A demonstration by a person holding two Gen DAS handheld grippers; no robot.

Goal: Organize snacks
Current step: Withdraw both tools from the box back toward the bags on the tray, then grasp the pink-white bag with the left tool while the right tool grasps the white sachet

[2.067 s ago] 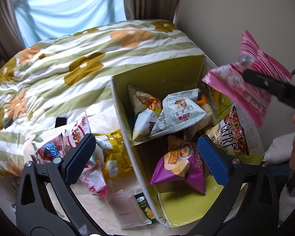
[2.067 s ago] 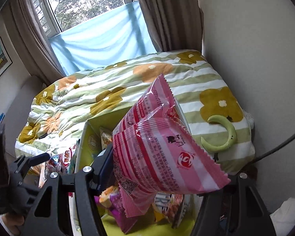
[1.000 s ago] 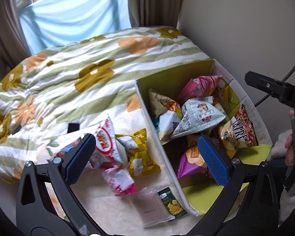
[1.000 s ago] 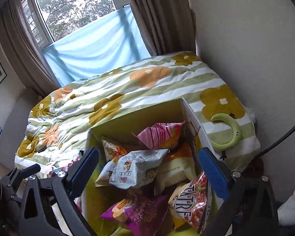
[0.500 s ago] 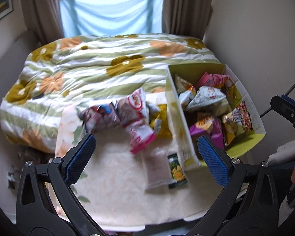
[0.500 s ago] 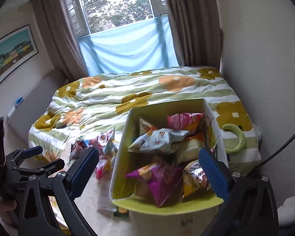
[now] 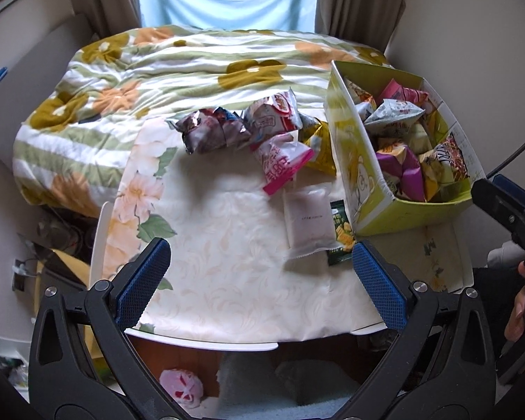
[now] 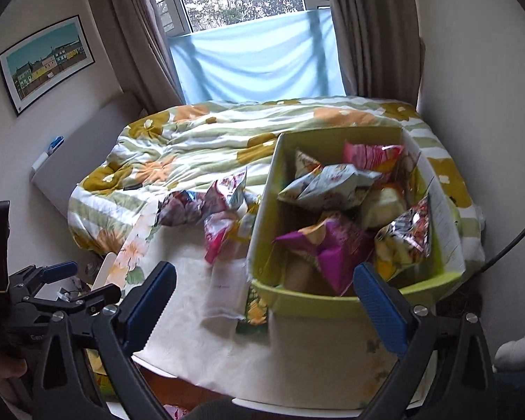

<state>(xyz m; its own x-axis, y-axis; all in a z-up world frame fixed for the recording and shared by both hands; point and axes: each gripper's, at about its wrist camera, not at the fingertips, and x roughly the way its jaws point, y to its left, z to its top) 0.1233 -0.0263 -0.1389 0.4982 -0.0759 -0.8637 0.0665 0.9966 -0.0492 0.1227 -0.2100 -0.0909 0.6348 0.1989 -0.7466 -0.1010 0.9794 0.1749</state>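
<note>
A yellow-green cardboard box [image 7: 367, 189] [image 8: 318, 301] stands at the table's right side, filled with several snack bags; a pink striped bag [image 8: 371, 155] lies at its far end. Loose snack bags lie left of the box: a pink-and-white bag [image 7: 280, 161], a grey bag [image 7: 203, 134], a yellow bag [image 7: 320, 150], a flat white packet [image 7: 309, 220] and a small green packet [image 7: 339, 232]. My left gripper [image 7: 260, 278] is open and empty, held back over the table's near edge. My right gripper [image 8: 264, 304] is open and empty, in front of the box.
The table carries a cream floral cloth [image 7: 227, 273]. Behind it is a bed with a green-striped flowered quilt [image 7: 178, 63]. A wall is close on the right [image 8: 479, 105]. A pink object [image 7: 180, 386] lies on the floor under the table.
The right gripper let go of the pink striped bag, which now lies in the box. Both grippers have pulled back and up from the box, so more of the table shows.
</note>
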